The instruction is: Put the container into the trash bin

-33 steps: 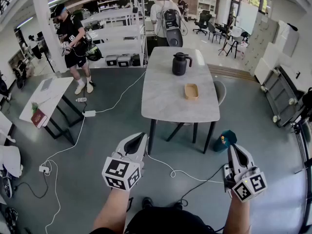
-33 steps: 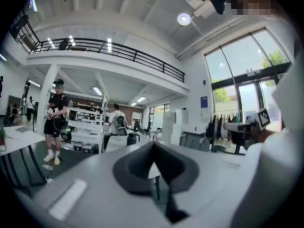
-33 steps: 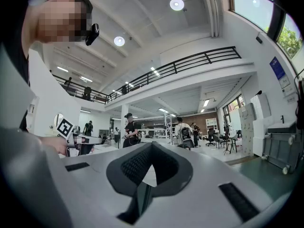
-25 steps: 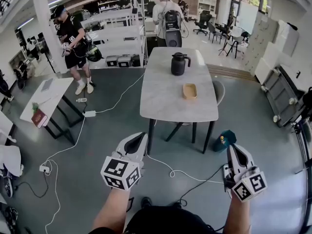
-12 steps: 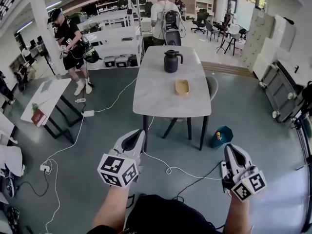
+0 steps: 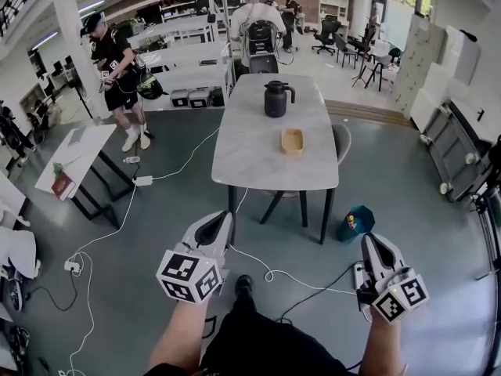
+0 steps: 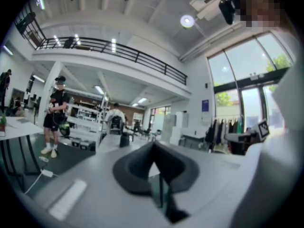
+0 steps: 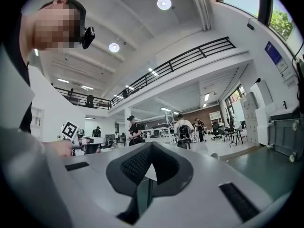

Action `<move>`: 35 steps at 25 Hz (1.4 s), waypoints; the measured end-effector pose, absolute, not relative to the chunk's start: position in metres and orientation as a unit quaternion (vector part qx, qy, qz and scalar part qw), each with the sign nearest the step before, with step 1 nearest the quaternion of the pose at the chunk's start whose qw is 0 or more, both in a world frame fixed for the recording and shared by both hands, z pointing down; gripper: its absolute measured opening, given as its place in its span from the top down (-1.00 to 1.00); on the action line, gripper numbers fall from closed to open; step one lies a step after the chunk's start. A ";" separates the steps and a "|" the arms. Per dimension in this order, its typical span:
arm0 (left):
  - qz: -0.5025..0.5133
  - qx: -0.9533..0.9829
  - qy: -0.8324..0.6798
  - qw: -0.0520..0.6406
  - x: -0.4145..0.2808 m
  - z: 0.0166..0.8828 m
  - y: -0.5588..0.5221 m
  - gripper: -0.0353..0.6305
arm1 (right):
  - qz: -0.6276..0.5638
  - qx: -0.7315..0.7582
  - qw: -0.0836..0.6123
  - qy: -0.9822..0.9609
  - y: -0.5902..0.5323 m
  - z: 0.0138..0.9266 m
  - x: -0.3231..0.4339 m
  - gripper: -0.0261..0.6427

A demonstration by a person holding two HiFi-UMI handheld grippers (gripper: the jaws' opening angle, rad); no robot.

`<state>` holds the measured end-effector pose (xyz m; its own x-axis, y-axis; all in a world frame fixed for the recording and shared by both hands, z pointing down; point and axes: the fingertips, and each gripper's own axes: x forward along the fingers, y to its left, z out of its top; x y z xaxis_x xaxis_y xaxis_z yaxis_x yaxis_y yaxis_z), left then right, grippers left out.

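The tan, shallow container (image 6: 292,140) lies on the grey table (image 6: 258,159), near a black jug (image 6: 275,99). A small green trash bin (image 6: 357,221) stands on the floor by the table's near right leg. My left gripper (image 6: 218,224) is held level over the floor, short of the table, with its jaws together and nothing between them. My right gripper (image 6: 369,246) hovers near the bin, also shut and empty. Each gripper view shows only its own closed jaws, the left gripper (image 7: 153,151) and the right gripper (image 8: 151,148), against the hall beyond.
White and black cables (image 6: 270,272) run across the floor between me and the table. A chair (image 6: 341,143) is tucked in at the table's right side. A smaller table (image 6: 74,159) stands at the left. A person (image 6: 113,61) and another with a backpack (image 6: 257,34) stand beyond.
I have stepped forward, and a shoe now shows below the grippers. Both grippers sit a little lower in view, still shut. The table and bin have shifted slightly left.
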<state>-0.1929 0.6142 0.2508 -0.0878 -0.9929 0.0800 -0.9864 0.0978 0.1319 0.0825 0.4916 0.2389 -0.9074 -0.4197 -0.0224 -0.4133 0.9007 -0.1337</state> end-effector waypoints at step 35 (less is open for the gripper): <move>-0.037 0.704 -0.702 0.106 -0.426 0.279 0.459 0.87 | -0.083 -0.208 -0.038 0.974 0.347 0.255 -0.194 0.94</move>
<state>-0.4261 0.4593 0.2789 0.0125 -0.9953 0.0960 -0.9795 0.0071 0.2012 -0.1942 0.3471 0.2551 -0.9106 -0.3985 0.1091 -0.4112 0.8999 -0.1449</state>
